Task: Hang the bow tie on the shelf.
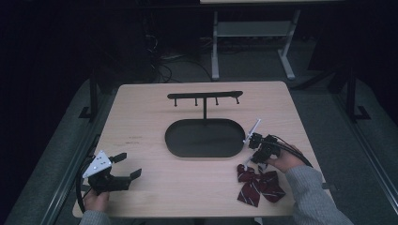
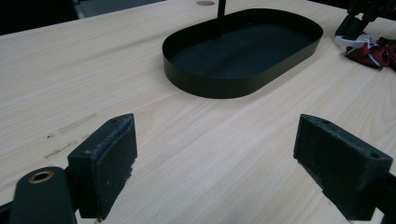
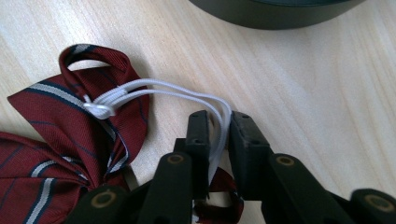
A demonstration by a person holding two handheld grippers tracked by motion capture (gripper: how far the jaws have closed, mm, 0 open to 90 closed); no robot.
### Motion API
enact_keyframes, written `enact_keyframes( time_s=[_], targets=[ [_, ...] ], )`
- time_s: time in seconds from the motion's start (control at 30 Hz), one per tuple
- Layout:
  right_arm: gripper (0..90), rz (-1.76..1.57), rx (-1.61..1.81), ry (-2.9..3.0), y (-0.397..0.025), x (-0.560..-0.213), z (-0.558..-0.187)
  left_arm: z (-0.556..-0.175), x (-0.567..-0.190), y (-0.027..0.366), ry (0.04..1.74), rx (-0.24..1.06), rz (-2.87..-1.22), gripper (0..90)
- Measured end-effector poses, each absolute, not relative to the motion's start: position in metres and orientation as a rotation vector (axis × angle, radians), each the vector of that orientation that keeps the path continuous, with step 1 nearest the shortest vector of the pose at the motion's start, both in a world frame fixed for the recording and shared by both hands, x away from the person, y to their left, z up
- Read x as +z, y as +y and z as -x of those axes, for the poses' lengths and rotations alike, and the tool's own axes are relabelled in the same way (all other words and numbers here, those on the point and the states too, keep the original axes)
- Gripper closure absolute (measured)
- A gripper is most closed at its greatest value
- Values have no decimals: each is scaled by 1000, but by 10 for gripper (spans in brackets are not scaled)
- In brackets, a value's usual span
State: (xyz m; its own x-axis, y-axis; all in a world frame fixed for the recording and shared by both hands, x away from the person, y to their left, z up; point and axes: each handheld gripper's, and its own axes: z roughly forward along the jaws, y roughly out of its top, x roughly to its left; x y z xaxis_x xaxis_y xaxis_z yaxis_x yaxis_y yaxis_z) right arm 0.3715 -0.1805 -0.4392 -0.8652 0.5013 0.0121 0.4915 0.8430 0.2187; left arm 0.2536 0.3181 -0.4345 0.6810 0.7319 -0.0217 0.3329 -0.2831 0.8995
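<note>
A dark red bow tie (image 3: 60, 116) with pale and navy stripes lies on the light wooden counter (image 1: 141, 117), near the front right corner and just in front of the right end of the black oval tray (image 1: 205, 137). A white elastic loop (image 3: 159, 91) is knotted at the tie's middle and runs out across the wood toward the right gripper (image 3: 219, 123). In the right gripper view that gripper's jaws are drawn narrow and pinch the strands of the elastic between them, with the cord curving over the tips and passing down through the gap. The cloth itself lies flat on the counter beside and partly under the jaws.

From the high view the right gripper (image 1: 259, 146) sits just behind the tie, held by the right hand (image 1: 284, 161) in a grey sleeve (image 1: 309, 192), its cable trailing back over the wrist. The tray stands in the middle of the counter, and a thin post rises from its far edge to a black bar with short pegs (image 1: 205, 96).

Well apart, at the front left corner, the left gripper (image 1: 126, 165) rests low over the counter in the left hand (image 1: 96, 200), with a grey three-cornered plate on top. Its jaws stand wide, with bare wood between them, and they point toward the tray (image 2: 243, 51).
</note>
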Motion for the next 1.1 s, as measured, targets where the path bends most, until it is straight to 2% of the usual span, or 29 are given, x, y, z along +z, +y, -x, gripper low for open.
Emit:
enact_keyframes(
  time_s=[0.2,0.5,1.1],
  targets=[
    [866,-776,325,2975,-180,-439,-371,-253,-434,318,838,497,-1880,131],
    [874,-753,370,2972,-182,-432,-366,-254,-435,318,837,494,-1883,131],
    [875,-644,457,2952,-176,-395,-353,-253,-435,318,841,497,-1878,131]
  ],
)
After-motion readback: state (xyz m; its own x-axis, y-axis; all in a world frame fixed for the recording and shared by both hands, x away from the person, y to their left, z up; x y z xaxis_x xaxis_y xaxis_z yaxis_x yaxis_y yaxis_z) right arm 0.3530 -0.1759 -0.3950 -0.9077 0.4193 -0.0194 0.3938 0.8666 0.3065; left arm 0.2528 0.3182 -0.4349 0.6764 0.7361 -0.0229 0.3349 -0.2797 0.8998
